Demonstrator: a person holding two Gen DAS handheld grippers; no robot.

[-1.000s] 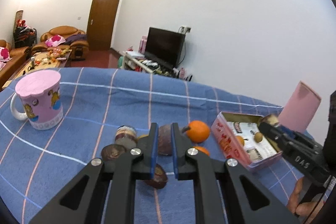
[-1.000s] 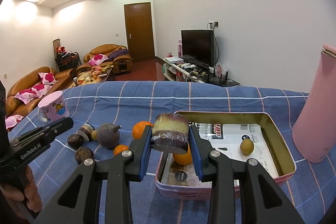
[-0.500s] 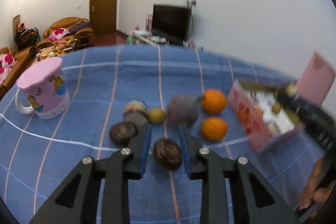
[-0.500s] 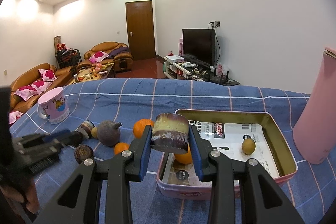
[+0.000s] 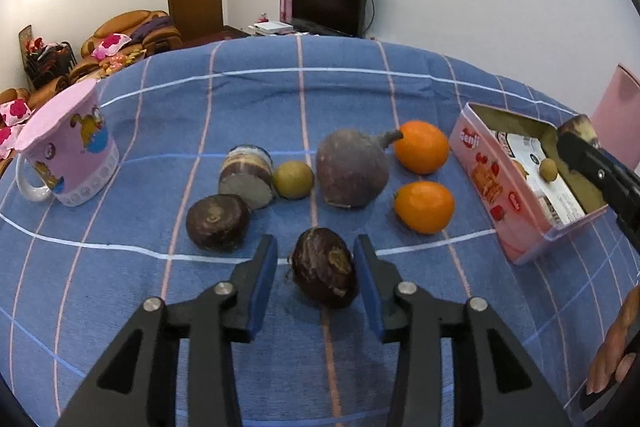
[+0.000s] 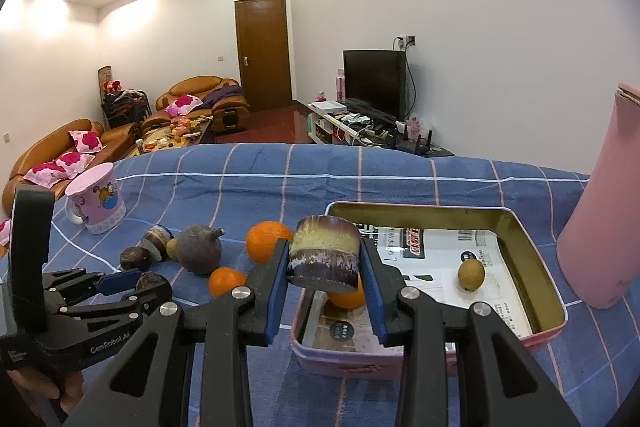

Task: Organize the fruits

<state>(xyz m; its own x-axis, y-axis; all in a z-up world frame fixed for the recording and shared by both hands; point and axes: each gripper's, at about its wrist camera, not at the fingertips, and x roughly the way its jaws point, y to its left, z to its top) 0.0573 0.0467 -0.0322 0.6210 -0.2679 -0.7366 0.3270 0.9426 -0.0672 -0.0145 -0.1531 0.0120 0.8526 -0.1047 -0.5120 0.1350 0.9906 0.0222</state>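
Observation:
My left gripper [image 5: 315,261] is open with its jaws on either side of a dark brown round fruit [image 5: 324,273] lying on the blue cloth. My right gripper [image 6: 325,267] is shut on a cut sugarcane piece [image 6: 324,255] and holds it above the near left corner of the pink tin [image 6: 540,323]. The tin holds an orange [image 6: 346,299] and a small yellow-green fruit [image 6: 471,274]. On the cloth lie two oranges [image 5: 422,146], a large purple-grey fruit [image 5: 352,174], another sugarcane piece [image 5: 246,181], a small yellow-green fruit [image 5: 293,179] and another dark round fruit [image 5: 218,223].
A pink cartoon mug [image 5: 68,153] stands at the left of the cloth. A tall pink bottle [image 6: 604,211] stands right of the tin. The left gripper also shows in the right wrist view [image 6: 120,287].
My left gripper has opened and dropped forward so that the dark round fruit lies between its jaws. My right gripper holds the sugarcane piece almost unmoved over the tin.

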